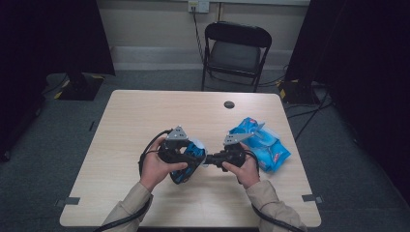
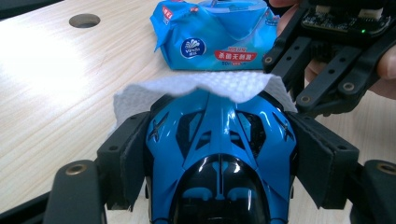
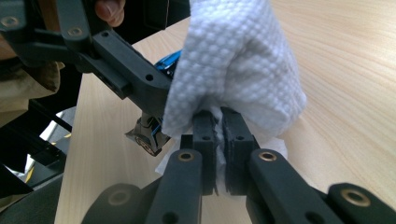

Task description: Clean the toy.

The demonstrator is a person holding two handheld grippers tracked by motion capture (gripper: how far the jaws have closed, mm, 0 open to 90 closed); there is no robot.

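— Your left gripper (image 2: 219,154) fills the bottom of its own view: what has it got?

— You have its jaws spread wide and pressed on both flanks of the blue toy car (image 2: 219,144), lower centre of that frame, nose pointing away.

— And your right gripper (image 3: 217,135)?

— Nearly closed, pinching a white wipe (image 3: 233,65) at the centre of its view. You hold that wipe against the car's nose, so the wipe hides the front of it.

— What else lies around you?

— A blue packet of wipes (image 2: 212,37) sits top centre in the left gripper view, just behind the car; in the high view it lies right of centre on the table (image 1: 145,116), partly behind your right hand (image 1: 244,169). A round hole (image 1: 229,104) shows near the far edge, and a black folding chair (image 1: 235,50) stands beyond, top centre.
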